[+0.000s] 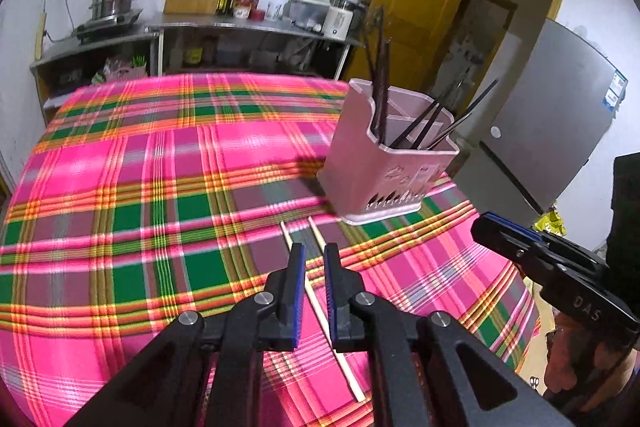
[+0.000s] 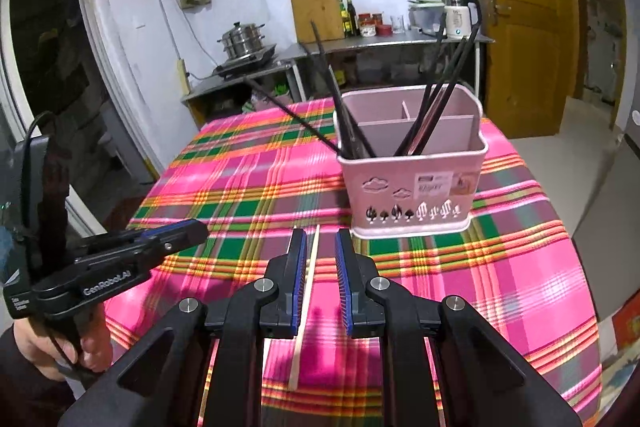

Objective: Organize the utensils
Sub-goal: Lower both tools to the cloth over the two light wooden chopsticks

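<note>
Pink plaid tablecloth [image 1: 160,167] covering table. Behind: steel counter [image 2: 400,43] bearing stacked steamer pot [image 2: 242,41], upright wooden cutting board [image 2: 316,9], white electric kettle [image 2: 458,15]. Yellow wooden door [image 2: 516,19]; silver refrigerator [image 1: 540,131].

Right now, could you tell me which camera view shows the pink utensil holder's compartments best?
The right wrist view: it looks into the pink utensil holder, showing its dividers and dark chopsticks. The left wrist view sees it obliquely, at a corner.

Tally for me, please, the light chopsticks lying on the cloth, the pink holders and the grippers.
Light chopsticks: 2
Pink holder: 1
Grippers: 2, left gripper and right gripper
Total: 5
The dark chopsticks in the holder are too bunched to count.
</note>
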The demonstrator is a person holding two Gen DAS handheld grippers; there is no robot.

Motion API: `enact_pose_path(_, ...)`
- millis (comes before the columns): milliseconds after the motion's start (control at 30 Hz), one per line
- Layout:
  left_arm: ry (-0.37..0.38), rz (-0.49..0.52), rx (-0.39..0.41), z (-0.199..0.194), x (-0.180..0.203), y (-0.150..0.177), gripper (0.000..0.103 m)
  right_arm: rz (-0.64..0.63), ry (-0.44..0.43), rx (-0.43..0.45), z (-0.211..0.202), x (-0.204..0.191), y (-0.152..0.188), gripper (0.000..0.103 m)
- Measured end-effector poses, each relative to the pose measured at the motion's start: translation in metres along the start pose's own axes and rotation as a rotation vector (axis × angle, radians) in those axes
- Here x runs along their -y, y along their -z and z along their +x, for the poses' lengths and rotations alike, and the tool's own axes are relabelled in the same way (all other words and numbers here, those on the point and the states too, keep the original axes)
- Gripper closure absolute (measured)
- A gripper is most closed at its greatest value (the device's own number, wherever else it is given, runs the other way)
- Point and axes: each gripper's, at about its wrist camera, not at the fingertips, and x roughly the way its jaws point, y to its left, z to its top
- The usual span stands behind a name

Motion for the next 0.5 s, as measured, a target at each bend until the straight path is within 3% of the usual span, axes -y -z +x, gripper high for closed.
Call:
enact_pose_path(133,-0.003,-0.018,-0.031,0.018,-0.004,0.005,0.087,0.006,-0.002,-0.024,0.01,0.004,0.006,0.088)
enact_pose_path(500,-0.014,-0.037,-0.122,0.077,-0.009,0.012,0.086,0.022,0.0,-0.077,0.031,0.013,0.016,0.088)
